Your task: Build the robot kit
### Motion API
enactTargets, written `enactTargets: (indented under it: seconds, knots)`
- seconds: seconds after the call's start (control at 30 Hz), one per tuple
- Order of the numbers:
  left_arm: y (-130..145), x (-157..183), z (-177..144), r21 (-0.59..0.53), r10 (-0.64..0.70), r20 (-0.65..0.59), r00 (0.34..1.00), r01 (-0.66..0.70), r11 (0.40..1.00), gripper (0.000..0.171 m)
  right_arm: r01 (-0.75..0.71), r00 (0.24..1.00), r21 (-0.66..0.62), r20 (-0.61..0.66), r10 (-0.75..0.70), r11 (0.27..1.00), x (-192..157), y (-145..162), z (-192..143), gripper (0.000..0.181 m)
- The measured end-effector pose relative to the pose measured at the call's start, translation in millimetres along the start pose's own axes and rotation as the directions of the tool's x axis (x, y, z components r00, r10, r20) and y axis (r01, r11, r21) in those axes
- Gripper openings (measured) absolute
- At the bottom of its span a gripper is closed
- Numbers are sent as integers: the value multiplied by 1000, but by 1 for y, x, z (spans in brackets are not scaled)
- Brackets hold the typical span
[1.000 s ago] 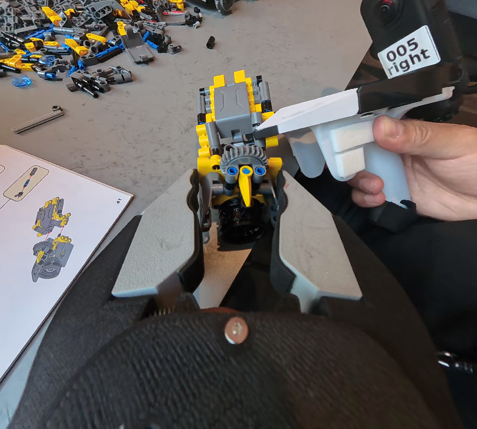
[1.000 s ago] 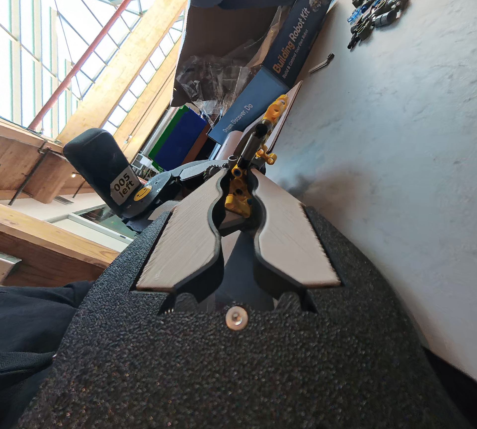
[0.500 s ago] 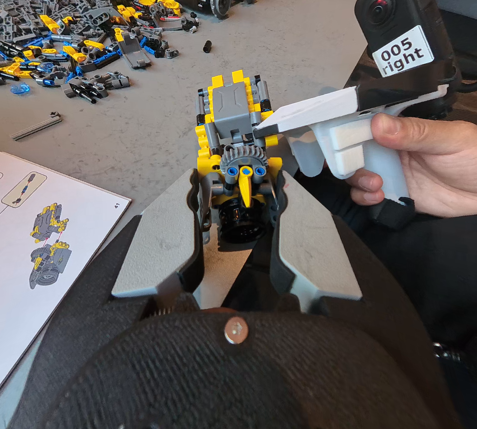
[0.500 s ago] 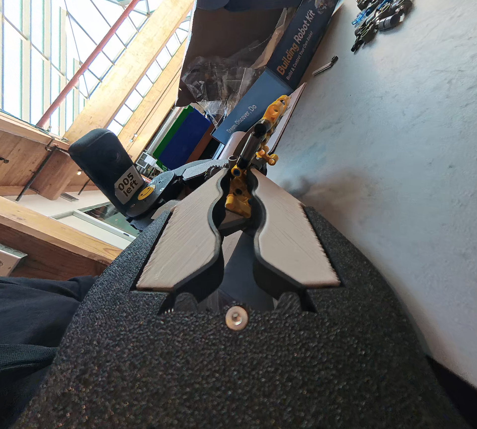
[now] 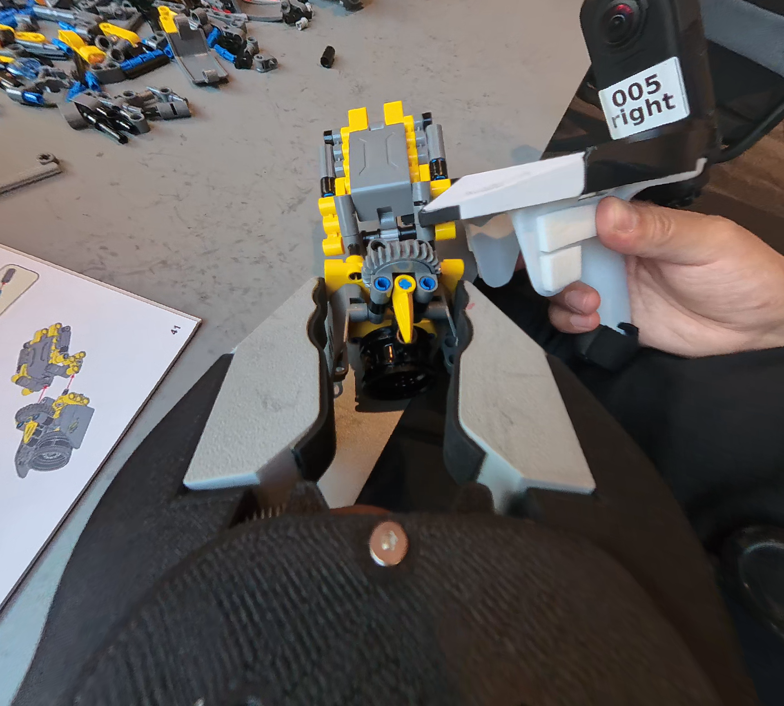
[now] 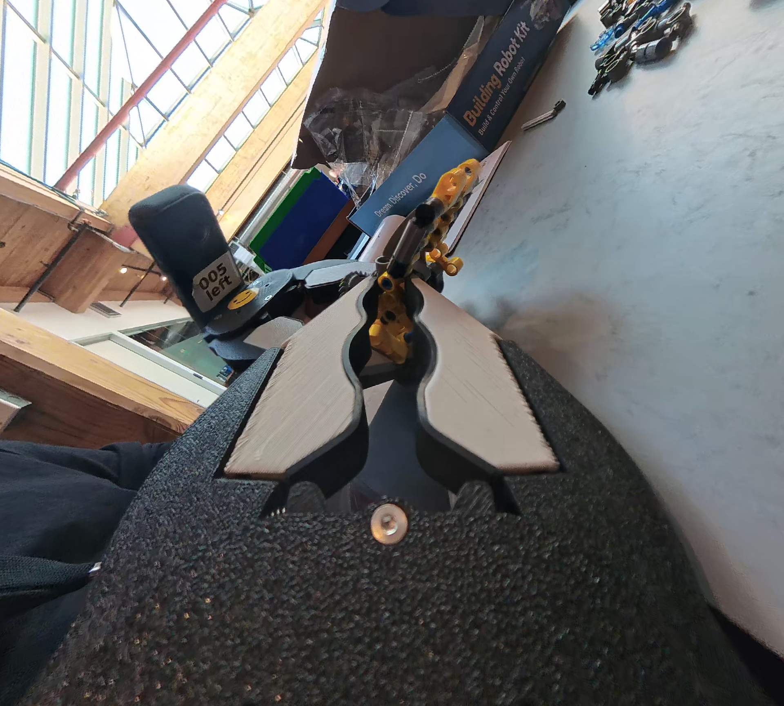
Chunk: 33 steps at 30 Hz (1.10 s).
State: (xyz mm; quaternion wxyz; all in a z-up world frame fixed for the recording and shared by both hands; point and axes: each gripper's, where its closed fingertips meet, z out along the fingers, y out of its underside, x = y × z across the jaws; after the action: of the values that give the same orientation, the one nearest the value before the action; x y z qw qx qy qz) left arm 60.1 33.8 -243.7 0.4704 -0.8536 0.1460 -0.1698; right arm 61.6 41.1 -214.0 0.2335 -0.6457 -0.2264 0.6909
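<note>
Grey counter (image 5: 466, 61) ahead of me, open cardboard box (image 6: 407, 61) at far end, instruction booklet (image 5: 97, 380) at left, loose brick parts (image 5: 106, 27) scattered beyond. My left claw (image 5: 392, 329) clenched on yellow-grey brick model (image 5: 382, 227), held above counter edge. My right claw (image 6: 392, 320) pinching model's yellow side beam (image 6: 392, 325)

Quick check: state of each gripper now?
Left gripper: shut on the yellow-grey brick model.
Right gripper: shut on the same model's yellow side beam.
</note>
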Motion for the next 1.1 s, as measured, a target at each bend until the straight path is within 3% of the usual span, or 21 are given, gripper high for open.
enactTargets:
  seconds: [0.27,0.43,0.73,0.97,1.1]
  knots:
    - [1,1,0,-70,-85,-97,992,78,994,57,30,999,-20,16,-29,999,-3,-2,2,11]
    - [3,1,0,-145,-122,-162,979,98,985,57,109,994,-110,15,-108,988,-3,0,4,10]
    - [3,-1,3,-193,-98,-199,975,59,979,57,143,990,-165,26,-140,976,-2,-2,5,12]
    - [3,-5,11,-184,45,-110,993,-65,981,58,140,990,-289,37,-135,947,3,-9,5,12]
    - [0,-7,16,-176,51,-63,997,-61,983,58,181,983,-346,36,-179,921,7,-24,9,12]
